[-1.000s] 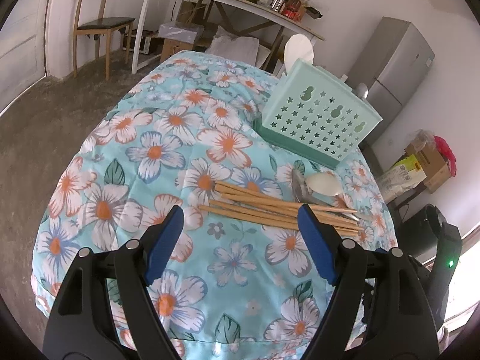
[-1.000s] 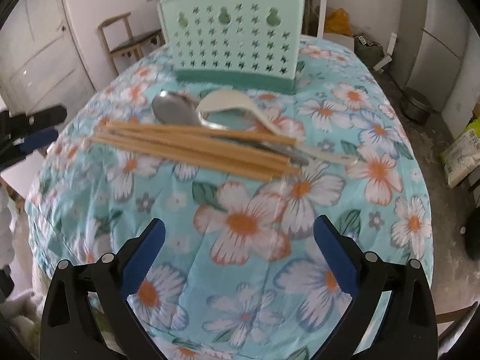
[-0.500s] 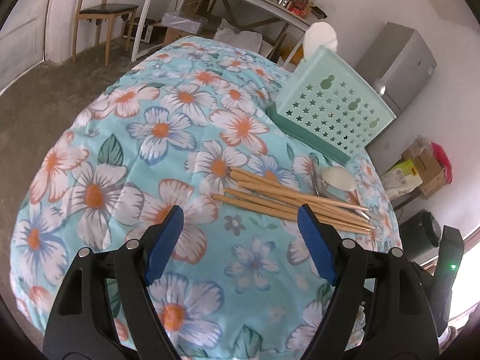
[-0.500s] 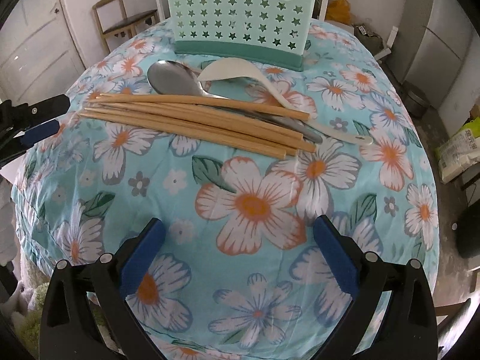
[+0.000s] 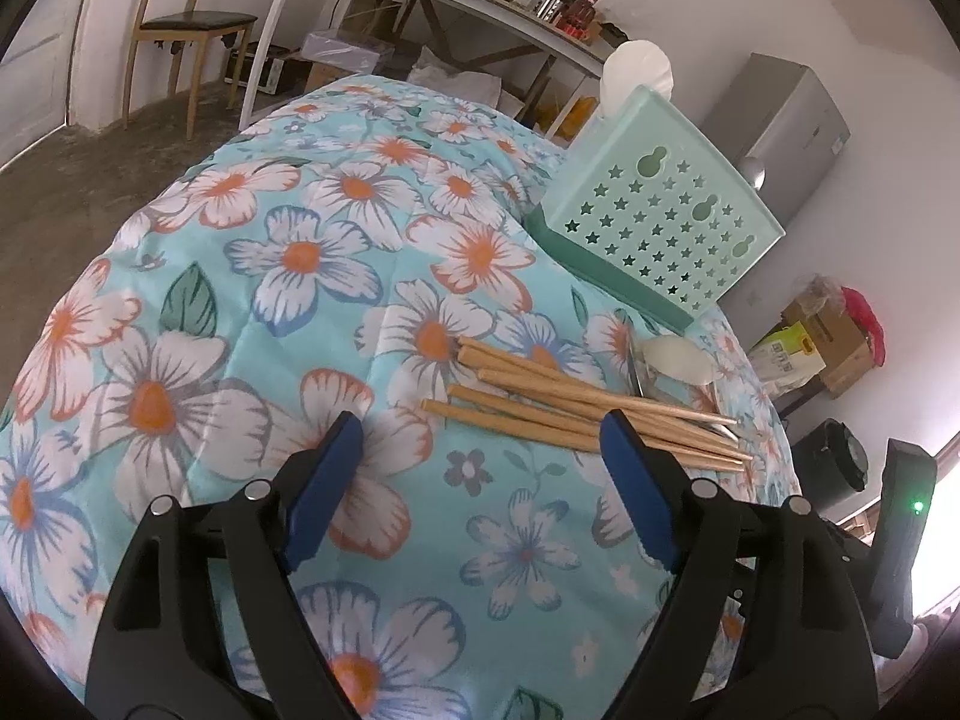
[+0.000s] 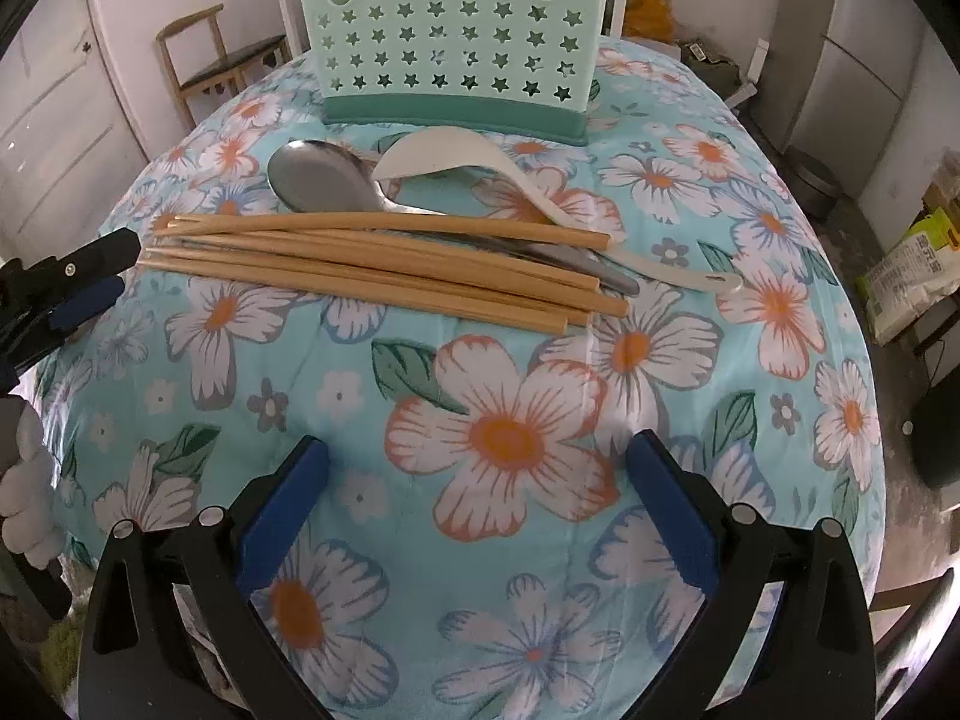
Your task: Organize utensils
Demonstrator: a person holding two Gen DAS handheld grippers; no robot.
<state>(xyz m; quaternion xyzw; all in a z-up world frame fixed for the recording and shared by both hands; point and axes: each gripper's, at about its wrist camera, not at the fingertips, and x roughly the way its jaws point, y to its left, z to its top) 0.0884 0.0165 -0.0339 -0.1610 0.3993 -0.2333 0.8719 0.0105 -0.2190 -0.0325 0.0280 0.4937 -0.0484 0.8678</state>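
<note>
Wooden chopsticks now sat closer before my left gripper, its empty jaws opening wider; right gripper wide, empty. Pickup next.

Chopsticks before spoons, holder behind

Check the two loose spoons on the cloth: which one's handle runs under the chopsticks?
The metal spoon: its handle disappears beneath the chopsticks. The white spoon curves behind them, its handle end lying clear past their tips.
</note>
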